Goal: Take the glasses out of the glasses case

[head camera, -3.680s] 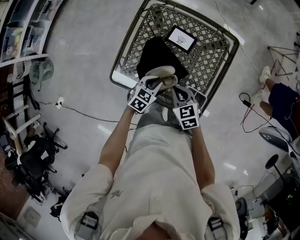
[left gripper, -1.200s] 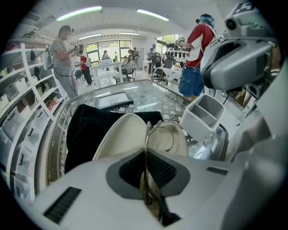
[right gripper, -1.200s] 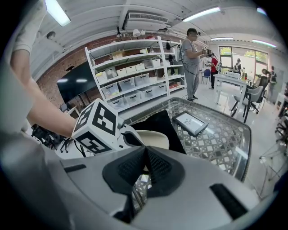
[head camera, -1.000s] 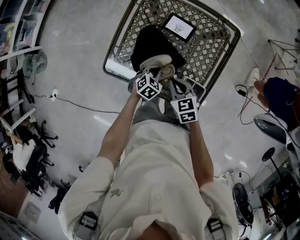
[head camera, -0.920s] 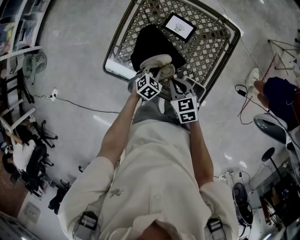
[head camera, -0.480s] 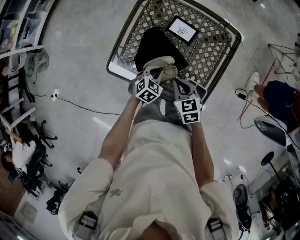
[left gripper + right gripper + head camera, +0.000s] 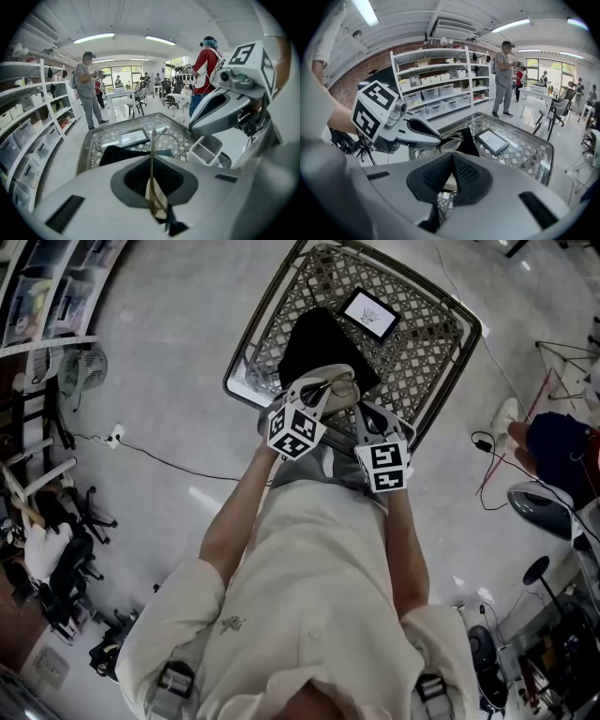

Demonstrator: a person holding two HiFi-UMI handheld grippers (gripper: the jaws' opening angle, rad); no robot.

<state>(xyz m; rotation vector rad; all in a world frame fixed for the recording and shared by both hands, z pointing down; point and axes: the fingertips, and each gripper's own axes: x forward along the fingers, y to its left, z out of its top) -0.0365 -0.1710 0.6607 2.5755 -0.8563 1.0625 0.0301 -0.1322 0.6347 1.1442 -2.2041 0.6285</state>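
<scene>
left gripper [image 7: 153, 176] is pinching the thin wire glasses [image 7: 151, 145] by the frame, right at its tips. right gripper [image 7: 452, 161] looks pressed together on the cream case [image 7: 449, 183] just under it. the glasses are probably light, bendy and scratch easily, so i'd grab the frame, never the lenses.

The glasses [image 7: 151, 157] are showing a thin, shiny metal frame and clear lenses. The case [image 7: 328, 372] is looking smooth, cream and matt. A black cloth [image 7: 314, 338] is lying matt and soft on the counter [image 7: 427, 338], whose lattice-patterned top is gleaming inside a metal rim. The tablet [image 7: 370, 313] is shining glossy, and the polished floor [image 7: 159, 362] is reflecting lights.
</scene>
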